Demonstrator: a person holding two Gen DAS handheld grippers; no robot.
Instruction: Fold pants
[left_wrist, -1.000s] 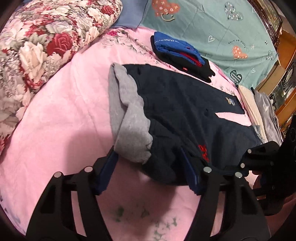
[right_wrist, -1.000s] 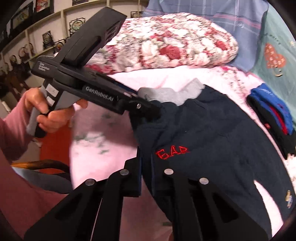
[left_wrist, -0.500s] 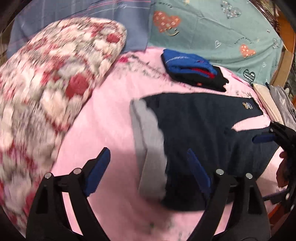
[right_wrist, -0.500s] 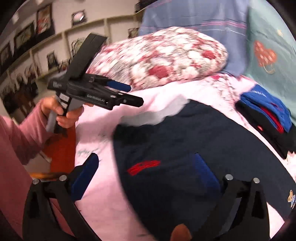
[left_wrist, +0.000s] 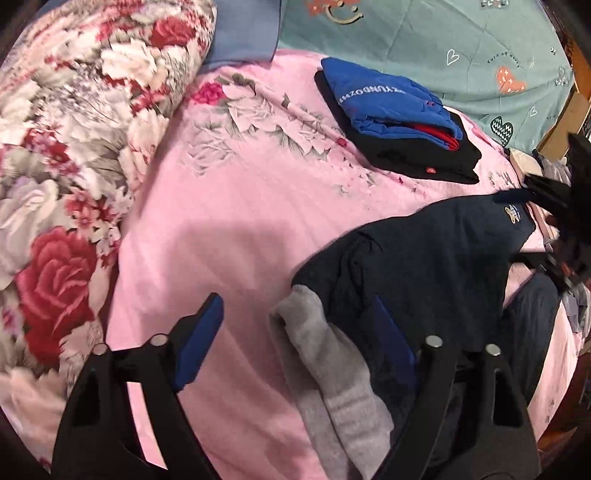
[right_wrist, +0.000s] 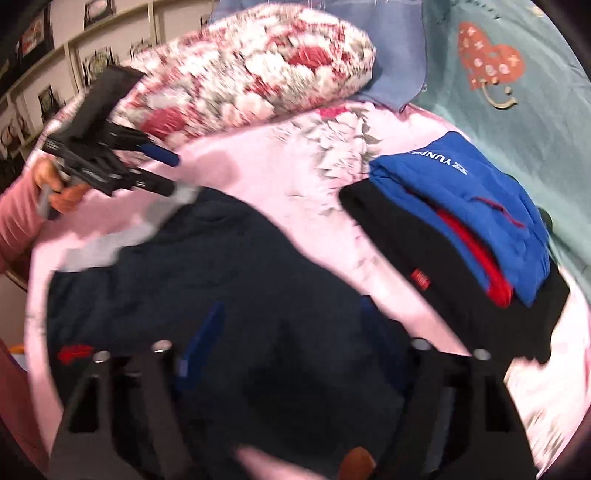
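Navy pants (left_wrist: 436, 266) lie spread on the pink bed sheet (left_wrist: 229, 221), their grey inner waistband (left_wrist: 325, 369) turned out. My left gripper (left_wrist: 295, 332) hovers over that grey band, jaws wide and closing, with cloth below but no pad pressing on it. In the right wrist view my right gripper (right_wrist: 291, 332) hangs over the pants (right_wrist: 229, 266), jaws apart and closing, with nothing pinched. Red lettering (right_wrist: 74, 352) shows near the waist. The left gripper (right_wrist: 173, 175) appears there too, held by a hand in a pink sleeve.
A folded stack of blue, red and black clothes (left_wrist: 399, 122) sits on the sheet beyond the pants, and shows in the right wrist view (right_wrist: 461, 229). A rolled floral quilt (left_wrist: 74, 147) lies to the left. A teal heart-print blanket (left_wrist: 443, 44) covers the far side.
The right gripper has let go of the pants' edge by the red lettering and opened. Both grippers have pulled off the waist and swept across the bed, blurring the views.
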